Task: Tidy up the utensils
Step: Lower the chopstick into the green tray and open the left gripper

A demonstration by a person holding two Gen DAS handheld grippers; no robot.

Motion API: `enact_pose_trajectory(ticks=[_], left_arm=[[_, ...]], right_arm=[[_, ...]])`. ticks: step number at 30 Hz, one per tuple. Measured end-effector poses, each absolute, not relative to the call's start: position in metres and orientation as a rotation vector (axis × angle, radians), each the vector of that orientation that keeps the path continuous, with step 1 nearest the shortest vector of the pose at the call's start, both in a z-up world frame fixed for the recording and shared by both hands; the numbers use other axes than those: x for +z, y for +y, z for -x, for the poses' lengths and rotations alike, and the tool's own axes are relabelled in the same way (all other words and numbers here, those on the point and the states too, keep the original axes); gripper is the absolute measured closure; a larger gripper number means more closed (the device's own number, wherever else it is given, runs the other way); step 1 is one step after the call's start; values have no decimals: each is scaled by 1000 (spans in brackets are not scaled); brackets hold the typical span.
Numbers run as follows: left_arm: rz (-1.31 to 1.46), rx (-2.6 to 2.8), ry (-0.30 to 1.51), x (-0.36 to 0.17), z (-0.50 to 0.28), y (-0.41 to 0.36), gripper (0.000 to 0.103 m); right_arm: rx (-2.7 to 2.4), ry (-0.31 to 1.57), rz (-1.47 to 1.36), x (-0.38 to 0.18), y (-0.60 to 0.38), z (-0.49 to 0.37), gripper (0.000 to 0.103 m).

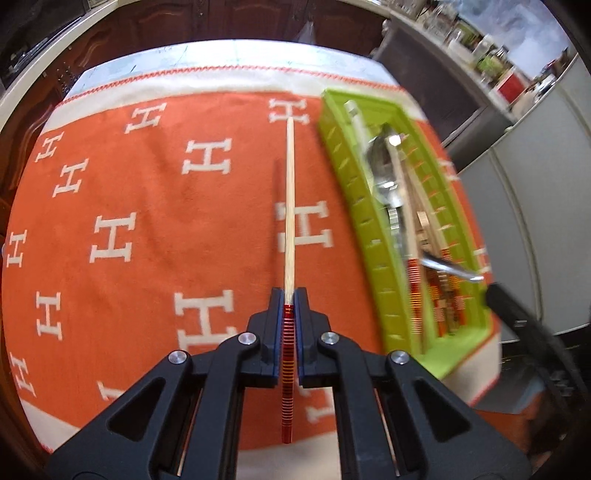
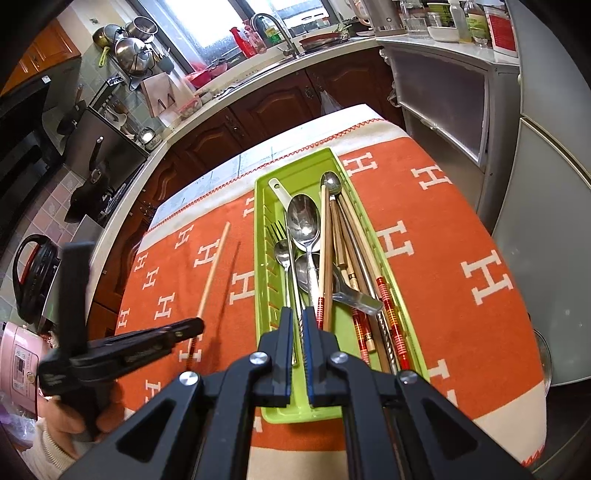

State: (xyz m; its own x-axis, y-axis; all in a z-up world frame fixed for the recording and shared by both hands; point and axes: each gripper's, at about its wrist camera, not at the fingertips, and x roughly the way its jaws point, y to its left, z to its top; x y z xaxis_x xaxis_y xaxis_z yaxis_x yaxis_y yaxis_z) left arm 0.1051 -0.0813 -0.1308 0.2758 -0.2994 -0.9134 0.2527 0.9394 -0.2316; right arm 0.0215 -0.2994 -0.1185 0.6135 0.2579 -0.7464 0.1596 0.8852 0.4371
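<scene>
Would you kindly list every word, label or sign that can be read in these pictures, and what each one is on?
"H": white letters repeated all over the orange cloth.
Red label on the counter: print too small to read.
Pink appliance: panel markings too blurred to read.
Chopsticks in the green tray: small marks, unreadable.
Left gripper: faint embossing on its arm, unreadable.
Nothing else legible.

Red-ended bamboo chopstick [image 1: 289, 206] lifted beside green tray [image 2: 263, 236] full of utensils [image 2: 325, 258]

Tray [image 2: 266, 206] of utensils [image 2: 303, 221] on the cloth [image 2: 443, 258] — chopstick [image 2: 214, 266] left of it.
</scene>
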Motion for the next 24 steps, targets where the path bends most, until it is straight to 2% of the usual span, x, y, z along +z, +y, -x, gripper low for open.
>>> enact_pose_trajectory(ticks=[6,11,17,24], left_arm=[[99,-458,1205,-90,-99,-112,100],[117,-482,1194,-75,-105,-150,100],[120,-466,1245,-96,-120,-187,100],[69,-449,1302,-126,-121,-198,99]], right_arm=[[42,922,-476,-111,-304,-19,98],[12,906,-441,-96,-312,-20,98],[-5,893,-444,-93,-321,-20,98],[-7,914,-444,-99,-322,-22,98]])
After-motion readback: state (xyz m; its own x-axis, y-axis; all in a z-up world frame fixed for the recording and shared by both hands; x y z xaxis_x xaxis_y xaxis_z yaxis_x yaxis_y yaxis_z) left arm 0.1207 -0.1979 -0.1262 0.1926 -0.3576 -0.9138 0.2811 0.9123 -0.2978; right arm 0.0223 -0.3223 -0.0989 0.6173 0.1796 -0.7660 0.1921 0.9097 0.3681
